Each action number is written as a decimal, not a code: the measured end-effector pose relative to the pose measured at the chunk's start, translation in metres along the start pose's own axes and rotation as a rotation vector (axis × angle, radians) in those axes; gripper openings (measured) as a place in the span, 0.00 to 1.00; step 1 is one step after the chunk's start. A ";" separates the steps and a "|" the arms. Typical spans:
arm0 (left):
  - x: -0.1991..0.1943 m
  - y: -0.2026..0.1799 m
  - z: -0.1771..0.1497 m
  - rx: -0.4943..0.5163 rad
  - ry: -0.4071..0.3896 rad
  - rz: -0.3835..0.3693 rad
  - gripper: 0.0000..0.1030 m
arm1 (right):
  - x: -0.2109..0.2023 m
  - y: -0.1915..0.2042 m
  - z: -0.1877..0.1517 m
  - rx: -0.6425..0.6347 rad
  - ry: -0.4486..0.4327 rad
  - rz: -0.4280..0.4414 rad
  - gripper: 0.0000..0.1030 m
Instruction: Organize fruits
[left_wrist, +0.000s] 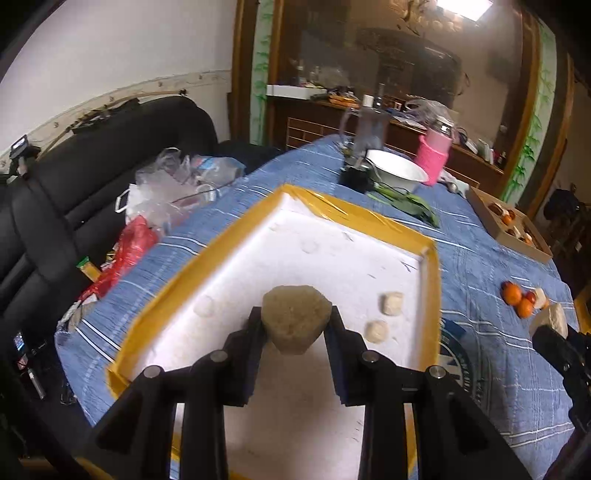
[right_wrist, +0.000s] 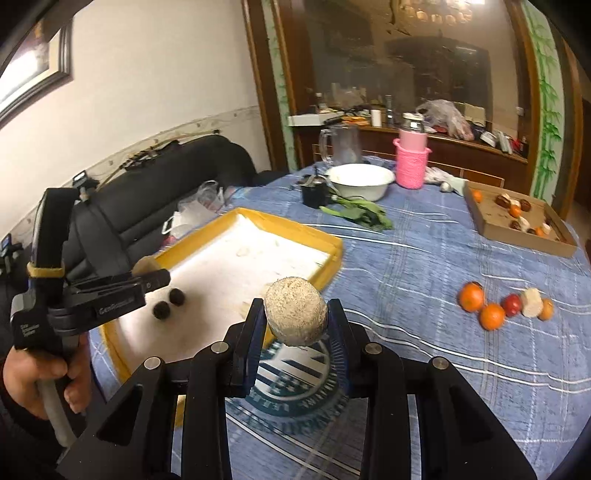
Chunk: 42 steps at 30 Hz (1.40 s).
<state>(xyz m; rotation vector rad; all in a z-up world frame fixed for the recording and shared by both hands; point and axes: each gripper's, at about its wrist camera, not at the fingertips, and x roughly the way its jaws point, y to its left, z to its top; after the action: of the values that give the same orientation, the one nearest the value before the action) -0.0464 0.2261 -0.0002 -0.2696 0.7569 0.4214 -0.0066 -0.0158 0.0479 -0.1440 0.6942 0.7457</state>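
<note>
Beige and rough-skinned, a rounded fruit (left_wrist: 295, 320) sits pinched between the black fingers of the left gripper (left_wrist: 295, 325), above the white foam tray with yellow taped rim (left_wrist: 354, 216); its blunt narrower end points down. The right gripper (right_wrist: 295, 319) clamps a second speckled tan oval fruit (right_wrist: 295, 316) over the blue striped cloth on the tabletop (right_wrist: 424, 258), long axis tilted, near the tray's corner. Two pale lumps (left_wrist: 384, 315) lie on the tray floor. Small smooth oranges (right_wrist: 480, 304) cluster further right on the cloth.
</note>
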 end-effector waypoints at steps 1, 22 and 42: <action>0.001 0.003 0.002 -0.002 0.000 0.007 0.34 | 0.003 0.005 0.002 -0.008 -0.001 0.008 0.31; 0.041 0.027 0.001 -0.023 0.076 0.118 0.34 | 0.079 0.052 -0.006 -0.089 0.142 0.127 0.31; 0.056 0.032 -0.001 -0.037 0.116 0.142 0.34 | 0.097 0.062 -0.021 -0.121 0.214 0.134 0.31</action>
<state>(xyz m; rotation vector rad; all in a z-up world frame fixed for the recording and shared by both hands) -0.0250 0.2691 -0.0437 -0.2781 0.8856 0.5579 -0.0076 0.0780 -0.0218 -0.2930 0.8685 0.9094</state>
